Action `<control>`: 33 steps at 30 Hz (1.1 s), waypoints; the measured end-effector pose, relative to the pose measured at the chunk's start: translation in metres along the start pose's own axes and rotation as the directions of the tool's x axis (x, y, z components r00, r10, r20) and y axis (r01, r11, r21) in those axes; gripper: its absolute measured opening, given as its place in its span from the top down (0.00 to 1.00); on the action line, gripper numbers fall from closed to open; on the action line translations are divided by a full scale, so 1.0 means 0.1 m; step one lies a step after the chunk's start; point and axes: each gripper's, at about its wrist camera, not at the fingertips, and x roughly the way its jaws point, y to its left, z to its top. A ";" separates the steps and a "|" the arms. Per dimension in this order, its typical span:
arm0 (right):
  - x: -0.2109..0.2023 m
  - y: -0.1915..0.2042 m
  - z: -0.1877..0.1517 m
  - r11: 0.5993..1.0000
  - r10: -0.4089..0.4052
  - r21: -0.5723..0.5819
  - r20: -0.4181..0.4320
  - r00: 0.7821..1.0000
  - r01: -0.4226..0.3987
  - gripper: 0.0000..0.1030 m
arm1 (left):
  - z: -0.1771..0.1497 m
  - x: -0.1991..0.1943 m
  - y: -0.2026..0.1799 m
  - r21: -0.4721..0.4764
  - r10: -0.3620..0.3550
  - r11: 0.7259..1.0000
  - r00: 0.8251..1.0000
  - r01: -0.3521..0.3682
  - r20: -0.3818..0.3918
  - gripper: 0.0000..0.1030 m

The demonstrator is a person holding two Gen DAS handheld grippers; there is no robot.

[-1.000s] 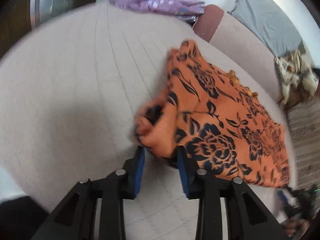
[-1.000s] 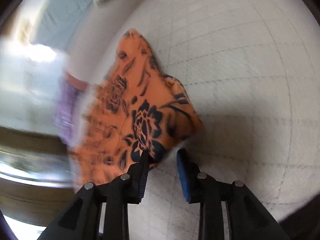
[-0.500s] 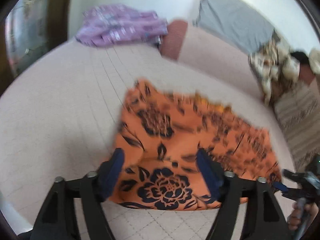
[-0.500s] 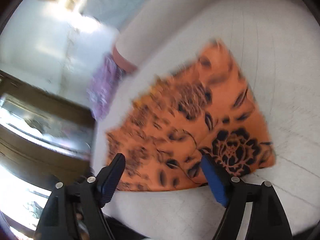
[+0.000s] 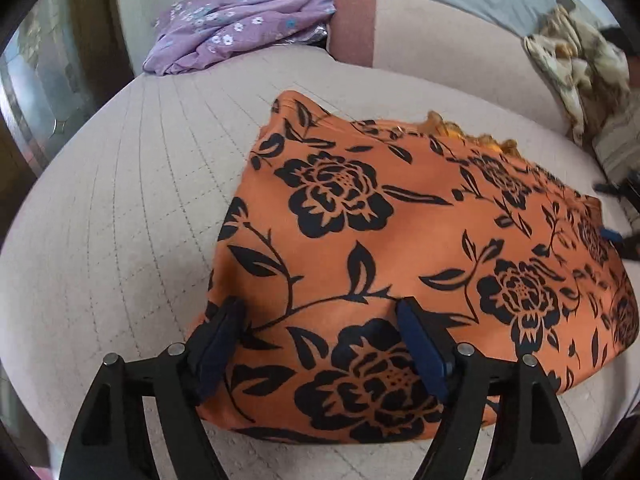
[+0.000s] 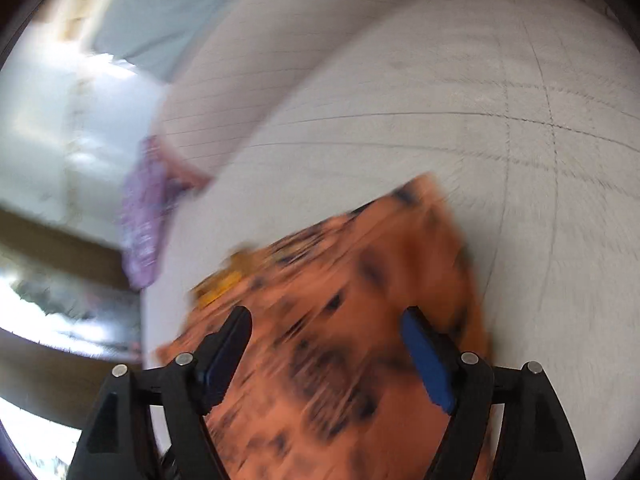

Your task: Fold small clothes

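An orange cloth printed with black roses and leaves is lying spread flat on a pale quilted bed surface, filling the centre and right of the left wrist view. The left gripper is hovering over the cloth's near edge at the bottom of the frame, its blue-padded jaws standing wide apart after just opening, the fabric lying under the gap but not pinched. At the far right edge of that view, part of the right gripper is showing, blurred. In the right wrist view, heavily smeared by motion, the right gripper is likewise gaping wide, having just opened, with the same orange cloth lying loose beneath it in the lower centre. A crumpled lilac flowered garment is sitting at the upper left of the left wrist view, well apart from the cloth. A beige patterned bundle is lying at the upper right.
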 end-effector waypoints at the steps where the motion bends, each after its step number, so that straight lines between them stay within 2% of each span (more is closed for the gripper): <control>1: 0.03 -0.04 0.07 1.000 0.011 0.018 0.008 1.000 -0.011 0.22 | 0.01 0.00 0.00 -0.008 0.001 1.000 1.000 -0.001 -0.011 0.23; 2: 0.03 -0.04 0.14 0.999 0.014 0.034 0.045 0.999 -0.016 0.22 | 0.02 0.01 0.02 -0.021 -0.006 1.000 1.000 0.005 -0.019 0.23; 4: -0.04 0.04 0.17 1.000 0.003 0.022 0.068 0.998 -0.004 0.22 | 0.03 0.02 0.03 -0.031 -0.015 0.999 1.000 0.014 -0.021 0.23; 6: -0.20 0.18 0.04 0.999 0.008 -0.032 0.092 0.996 -0.005 0.22 | 0.03 0.02 0.03 -0.023 -0.011 1.000 1.000 0.010 -0.024 0.23; 10: -0.48 0.46 -0.44 0.988 0.012 -0.153 0.069 0.998 -0.001 0.22 | 0.02 0.04 0.04 -0.029 -0.008 1.000 0.999 0.007 -0.034 0.23; 14: -0.70 0.52 -1.01 0.979 0.068 -0.192 0.012 0.998 -0.064 0.22 | -0.04 -0.05 0.09 -0.042 -0.007 0.999 0.999 0.006 -0.045 0.22; 16: -0.69 0.49 -1.19 0.978 0.049 -0.204 -0.004 0.999 -0.049 0.22 | -0.05 -0.11 0.10 -0.048 -0.006 0.999 0.999 0.004 -0.041 0.23; 18: -0.60 0.38 -1.36 0.978 -0.009 -0.207 -0.016 1.000 0.005 0.22 | -0.04 -0.20 0.11 -0.052 -0.001 0.999 1.000 0.000 -0.024 0.22; 20: -0.49 0.19 -1.40 0.980 -0.068 -0.192 -0.045 0.997 0.058 0.22 | -0.03 -0.30 0.11 -0.051 -0.004 0.999 1.000 0.003 -0.008 0.22; 22: -0.50 0.03 -1.42 0.988 -0.048 -0.150 -0.046 0.998 0.041 0.22 | -0.03 -0.43 0.12 -0.040 0.002 0.999 1.000 -0.001 0.016 0.22; 24: -0.60 0.08 -1.41 0.990 -0.040 -0.138 -0.033 0.999 0.035 0.22 | -0.03 -0.52 0.15 -0.037 0.015 0.999 0.999 -0.014 0.037 0.22; 28: -0.76 0.20 -1.45 0.980 -0.013 -0.197 -0.001 1.000 0.013 0.21 | -0.02 -0.62 0.21 -0.052 0.025 0.998 0.998 -0.022 0.049 0.22; 31: -0.57 0.11 -1.48 0.980 -0.061 -0.190 -0.035 0.998 0.053 0.20 | -0.01 -0.69 0.22 -0.050 0.029 0.998 0.998 -0.027 0.055 0.22; 33: -0.52 0.01 -1.47 0.987 -0.036 -0.160 -0.034 0.999 0.030 0.20 | -0.01 -0.72 0.22 -0.044 0.033 0.999 0.998 -0.030 0.059 0.22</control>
